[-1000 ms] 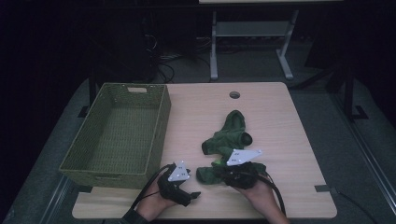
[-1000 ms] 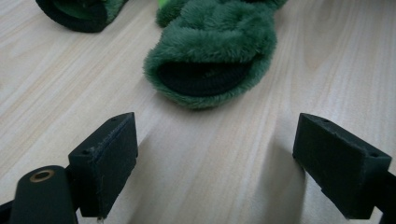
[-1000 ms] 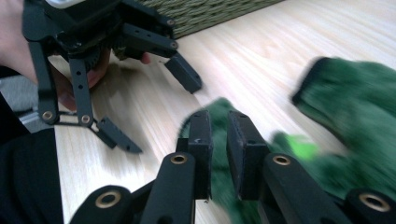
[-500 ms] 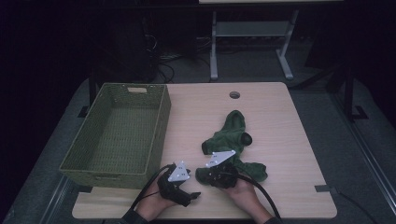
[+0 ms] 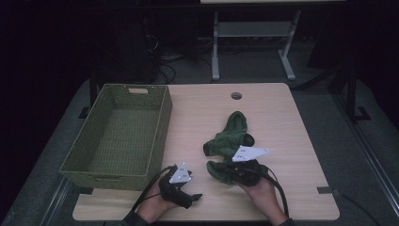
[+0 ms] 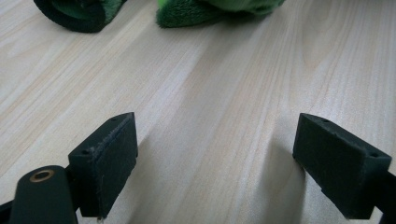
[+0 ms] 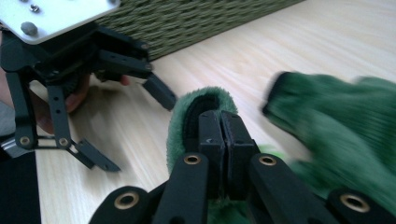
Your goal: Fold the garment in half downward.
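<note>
The wooden table (image 5: 282, 117) is carrying everything here, with a green woven basket (image 5: 117, 136) sitting empty along its left side. Near the middle-right, a pair of green socks (image 5: 226, 141) is lying in a loose heap, well apart from the basket.

The right gripper (image 7: 219, 126) is pinching the cuff of one green sock (image 7: 196, 105), its jaws having just been closing and now pressed nearly flat together with a fold of fuzzy fabric between them. In the high view the same gripper (image 5: 237, 172) is sitting at the near edge of the heap. The other sock (image 7: 345, 130) is lying just beside it, blurred, so whether the two are tangled together is hard to say.

The left gripper (image 6: 215, 154) is hovering low over bare table, jaws spread wide and holding nothing; in the high view it (image 5: 188, 195) is resting near the basket's front corner.

The risk I am judging from here: the grip is taking only a thin edge of the cuff, so a quick lift could let the soft fabric slip free. If the second sock is clinging, it may be dragged along and drop short of the basket.
</note>
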`<action>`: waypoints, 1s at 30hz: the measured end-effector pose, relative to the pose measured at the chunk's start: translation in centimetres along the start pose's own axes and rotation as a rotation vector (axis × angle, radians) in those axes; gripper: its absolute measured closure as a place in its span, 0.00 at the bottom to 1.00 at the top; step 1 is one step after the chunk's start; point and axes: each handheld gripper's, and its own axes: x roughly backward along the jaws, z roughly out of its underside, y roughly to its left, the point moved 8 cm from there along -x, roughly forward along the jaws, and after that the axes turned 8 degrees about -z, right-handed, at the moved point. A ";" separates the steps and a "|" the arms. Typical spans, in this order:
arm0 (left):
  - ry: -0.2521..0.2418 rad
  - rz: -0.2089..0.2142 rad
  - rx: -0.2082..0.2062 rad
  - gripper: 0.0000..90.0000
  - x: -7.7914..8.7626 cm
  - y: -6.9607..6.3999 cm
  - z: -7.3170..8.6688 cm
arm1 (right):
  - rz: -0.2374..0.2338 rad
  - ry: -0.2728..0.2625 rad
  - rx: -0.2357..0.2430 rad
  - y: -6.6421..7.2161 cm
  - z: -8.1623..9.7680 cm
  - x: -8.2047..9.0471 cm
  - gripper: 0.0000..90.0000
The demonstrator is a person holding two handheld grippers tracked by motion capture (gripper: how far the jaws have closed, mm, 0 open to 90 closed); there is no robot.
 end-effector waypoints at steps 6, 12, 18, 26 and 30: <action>-0.001 -0.002 -0.005 0.15 0.0 0.1 0.0 | 0.065 -0.026 -0.043 -1.7 1.1 2.9 0.98; 0.000 -0.002 -0.003 0.15 0.0 0.0 0.0 | 0.131 0.018 -0.093 -3.5 3.2 4.4 0.98; 0.001 -0.001 -0.005 0.15 0.0 0.0 0.0 | 0.139 0.108 -0.167 -5.0 5.4 3.7 0.97; 0.001 -0.001 -0.005 0.15 0.0 0.0 0.0 | 0.219 0.067 -0.184 -6.4 5.3 5.9 0.90; -0.001 -0.001 -0.002 0.15 0.0 0.0 0.0 | 0.220 0.003 -0.199 -6.2 4.6 7.8 0.84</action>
